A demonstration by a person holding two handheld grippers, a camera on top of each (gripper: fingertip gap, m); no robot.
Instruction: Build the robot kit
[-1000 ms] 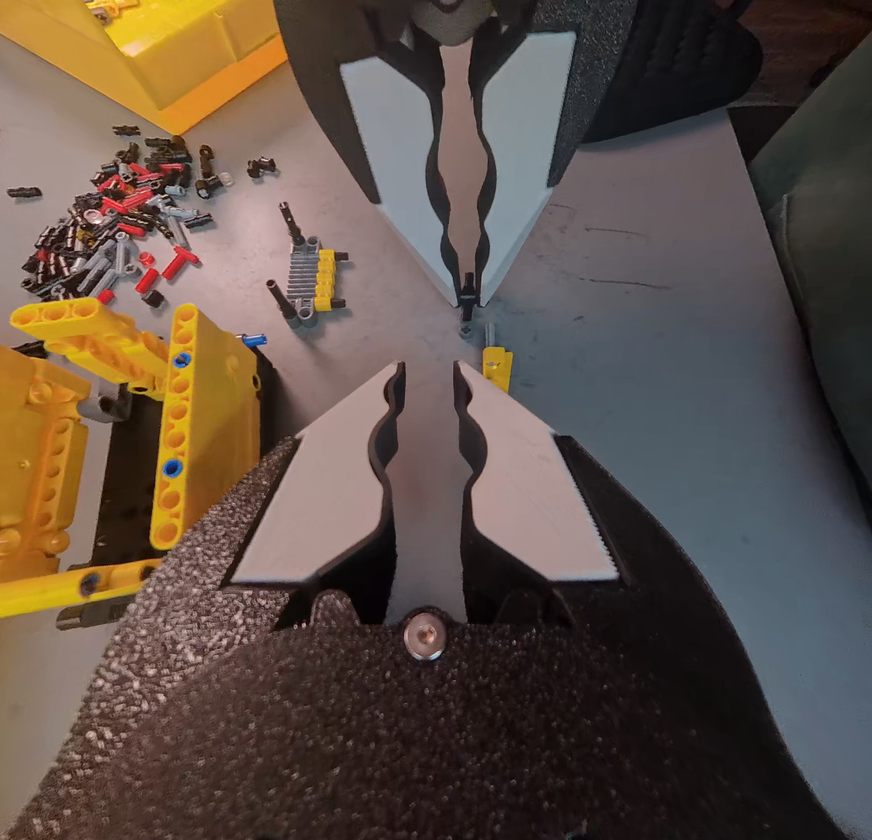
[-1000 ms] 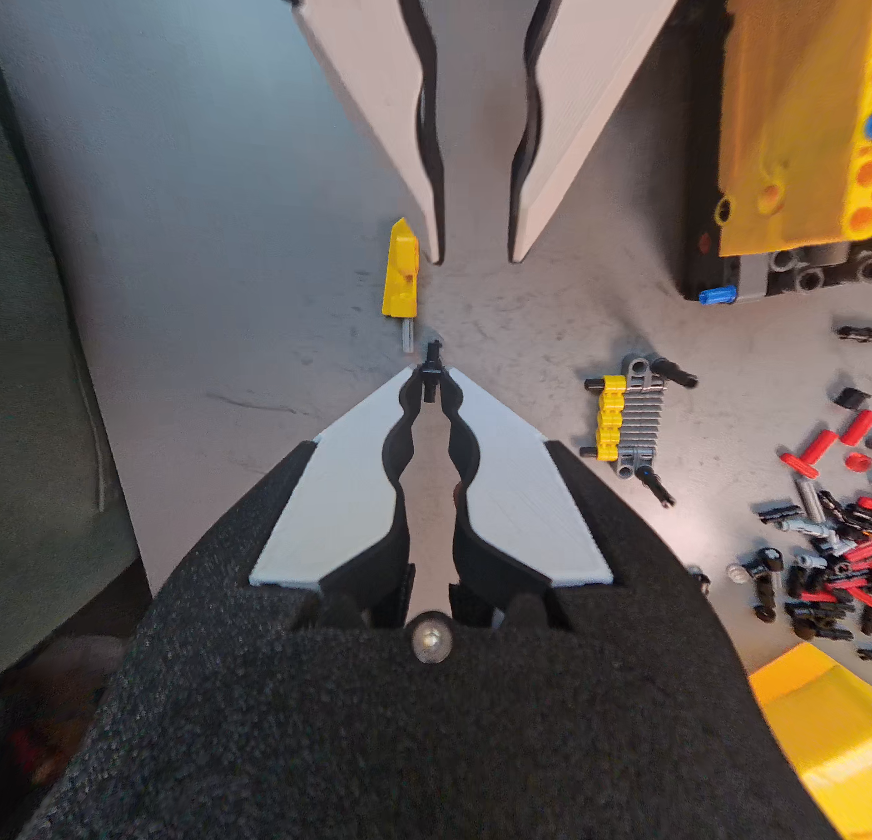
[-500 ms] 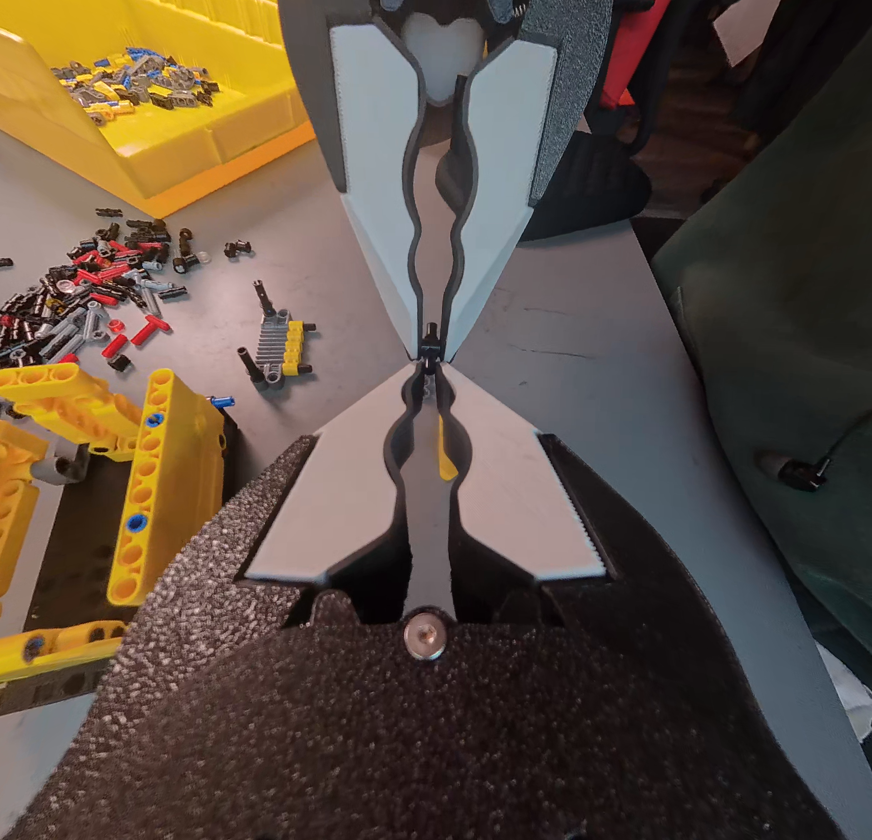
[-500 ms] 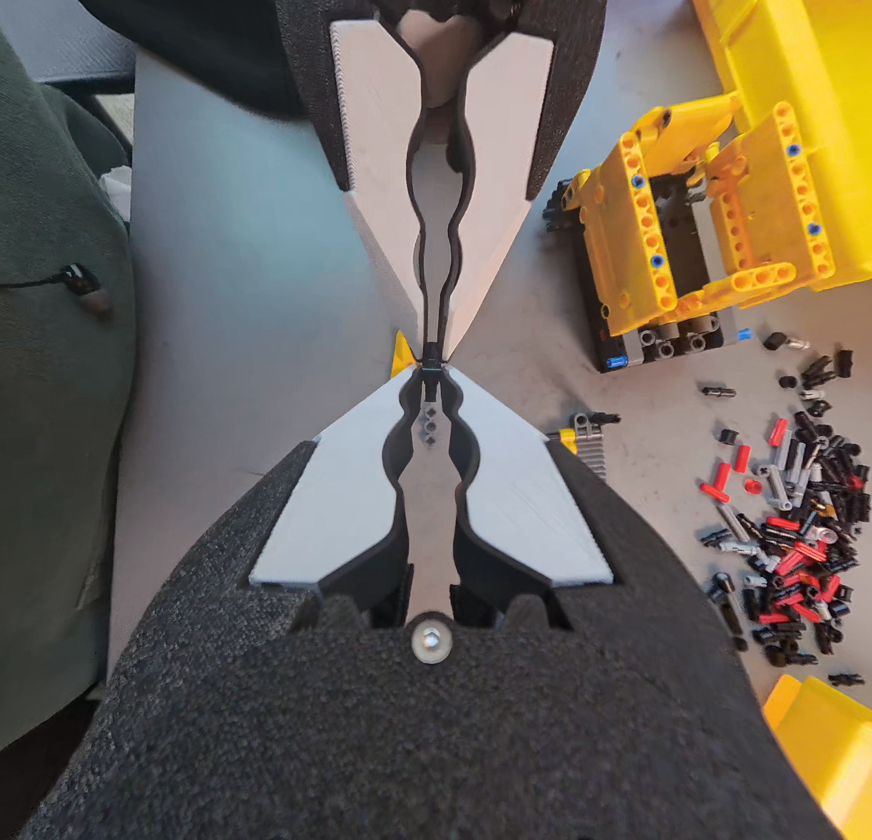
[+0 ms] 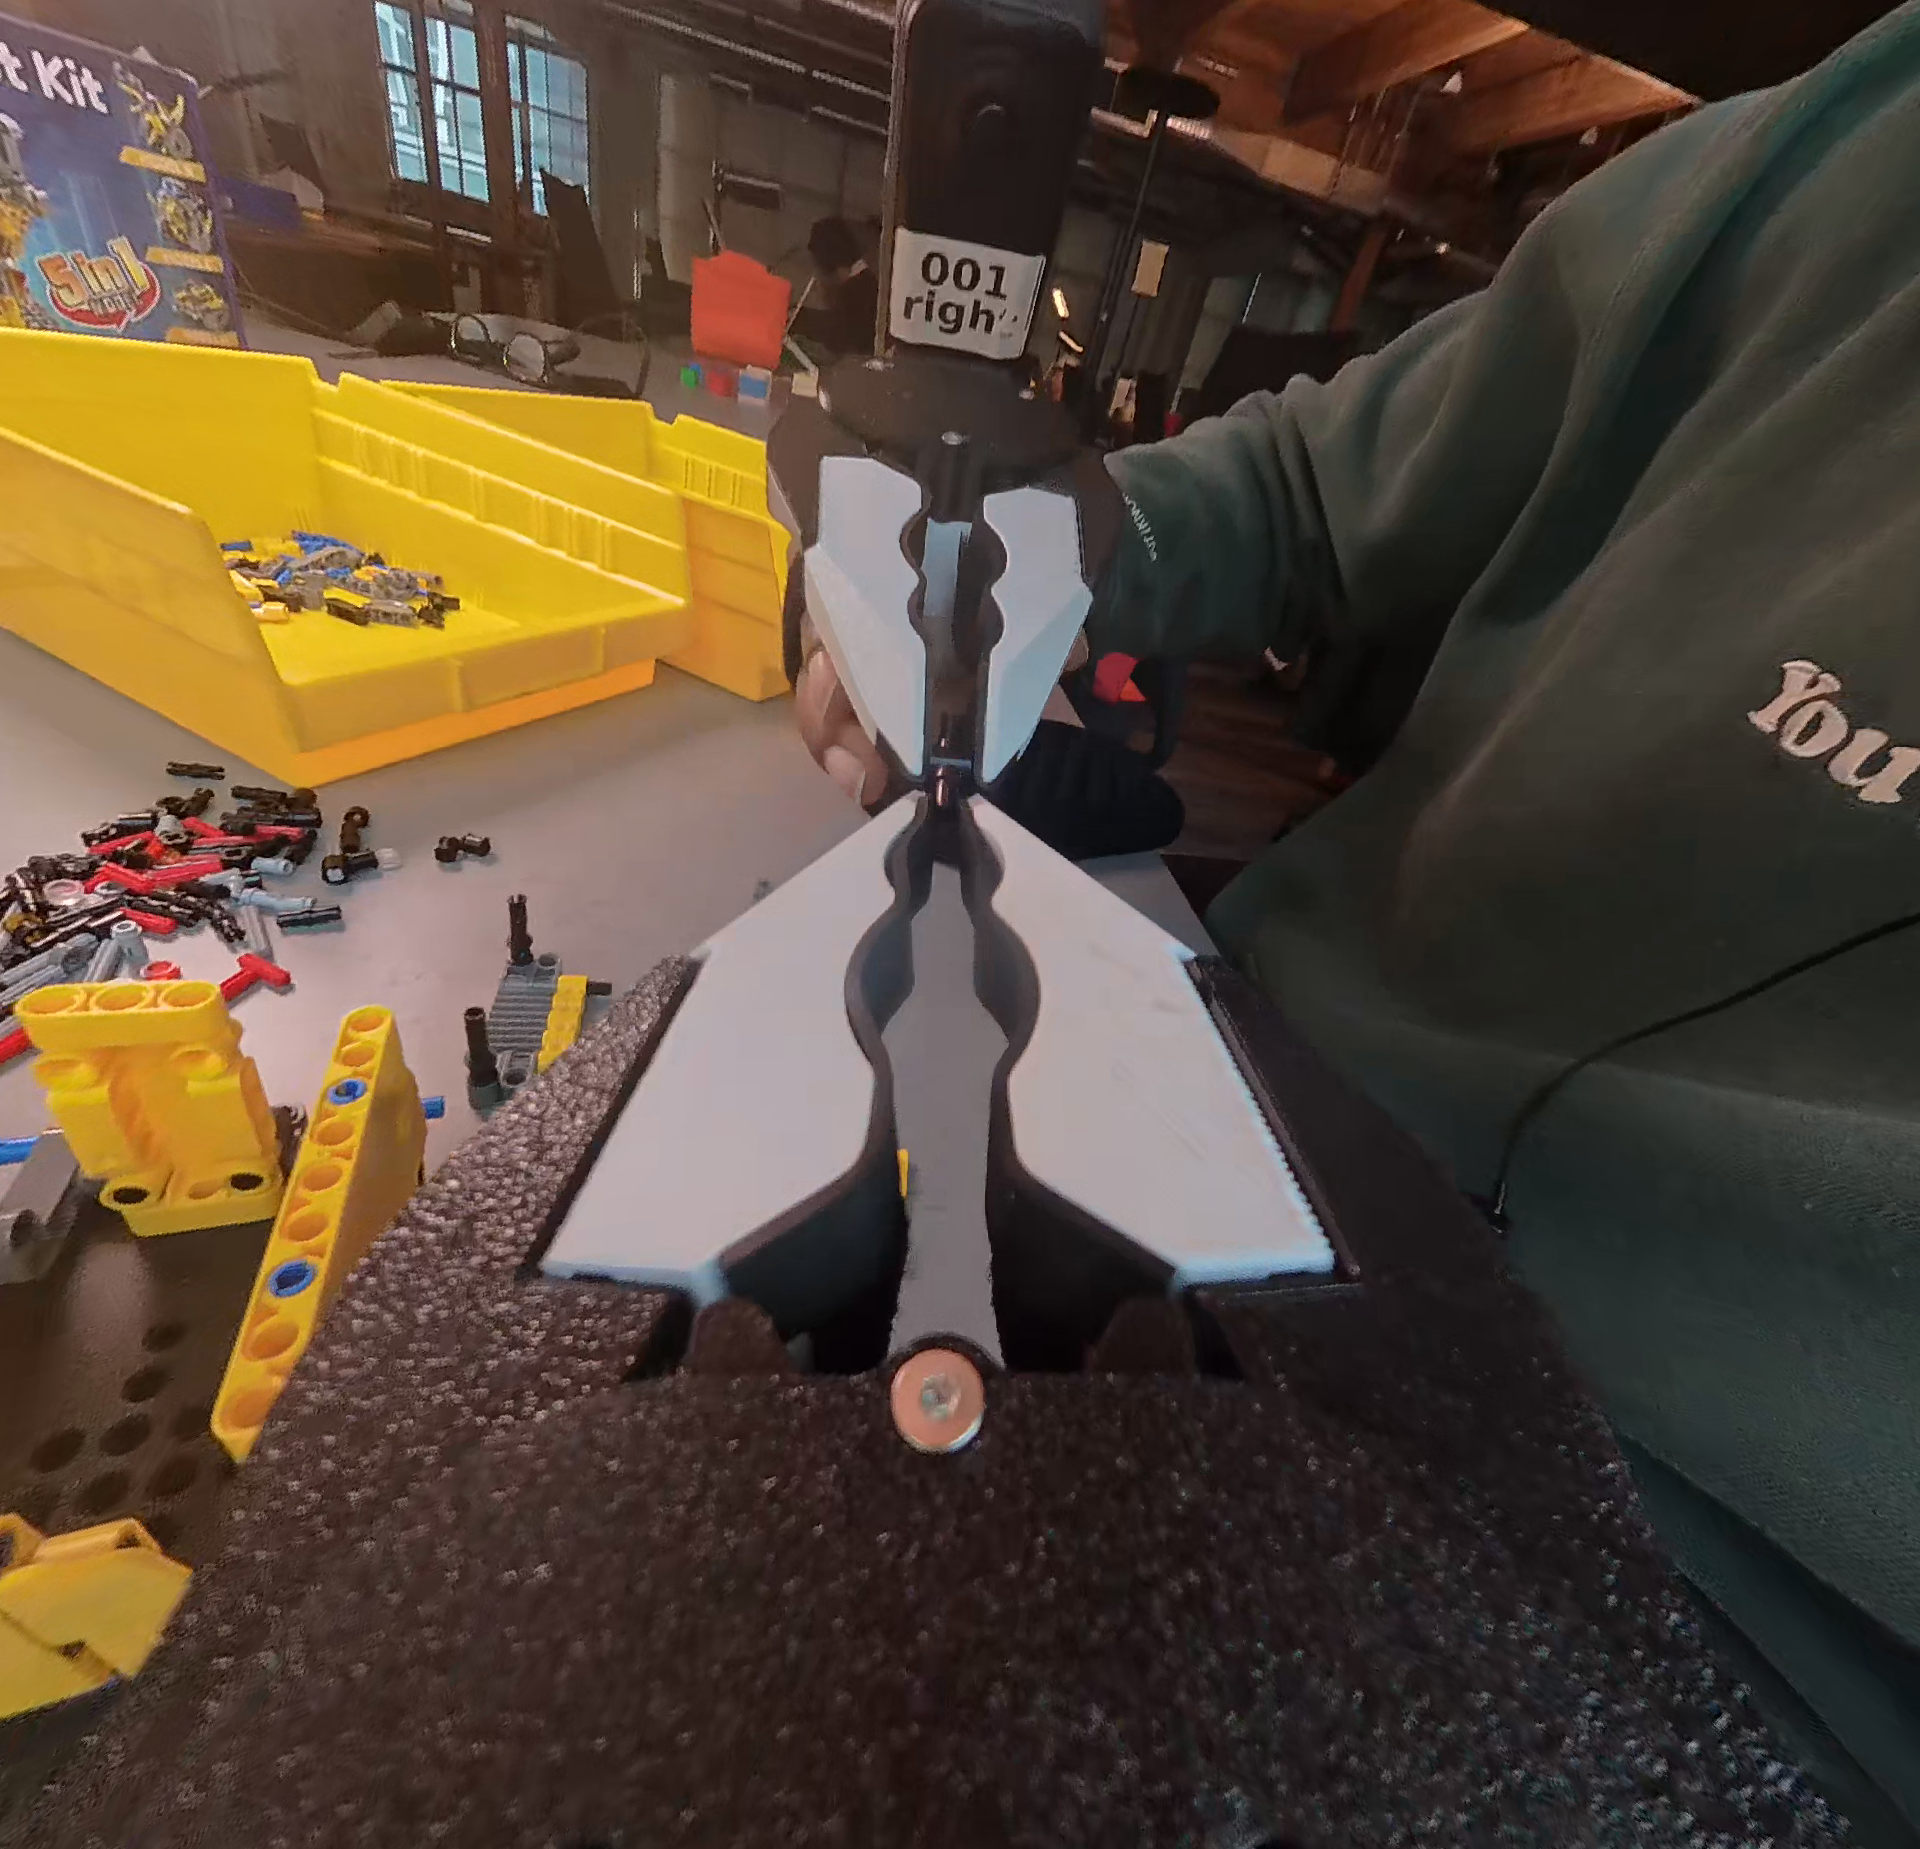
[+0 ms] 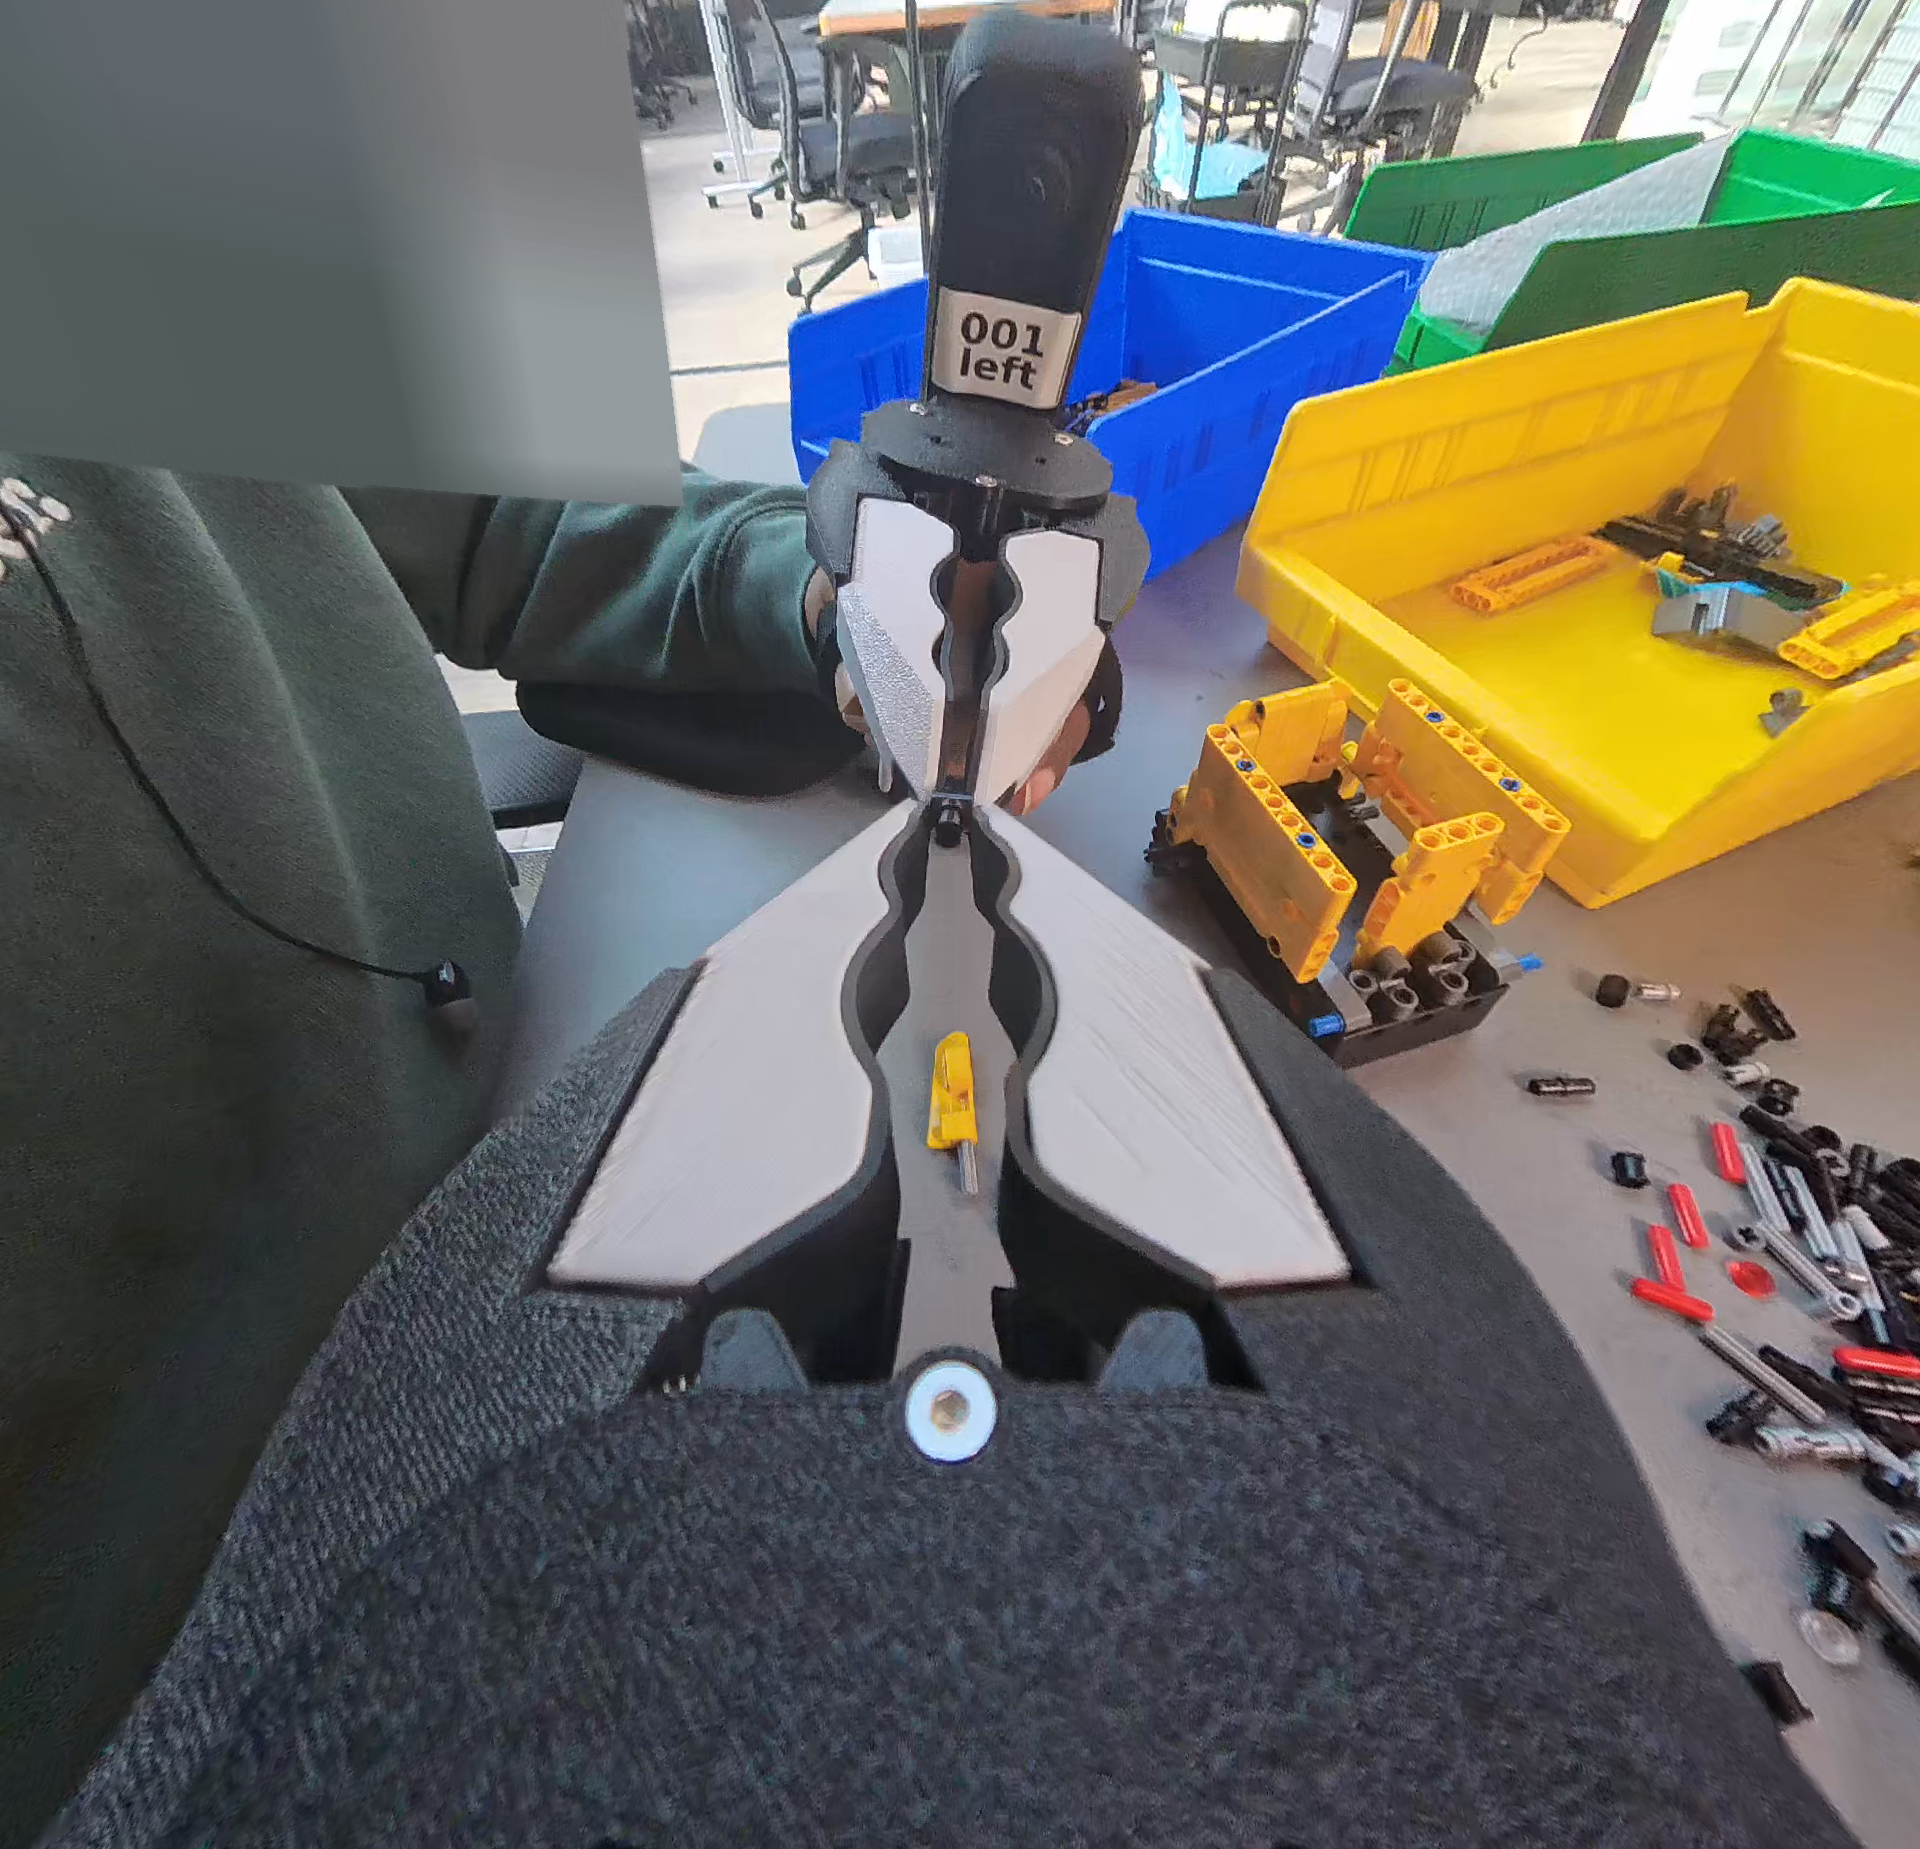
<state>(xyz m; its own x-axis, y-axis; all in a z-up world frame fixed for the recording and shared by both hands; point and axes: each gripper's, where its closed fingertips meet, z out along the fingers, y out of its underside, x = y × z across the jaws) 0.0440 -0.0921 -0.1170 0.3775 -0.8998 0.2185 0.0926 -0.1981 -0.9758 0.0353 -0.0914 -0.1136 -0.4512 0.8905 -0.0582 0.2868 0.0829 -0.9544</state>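
between the two sets of tips, up off the grey table, sits a small black plastic pin — both grippers pinch it, tip to tip. left gripper and right gripper are both nearly closed on it. 0.5 s ago they met low over the table w/ the yellow connector piece beside; now raised, connector left lying below.

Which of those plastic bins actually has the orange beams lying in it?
The yellow bin beside the half-built yellow model; orange beams lie on its floor. The blue bin and green bins show none.
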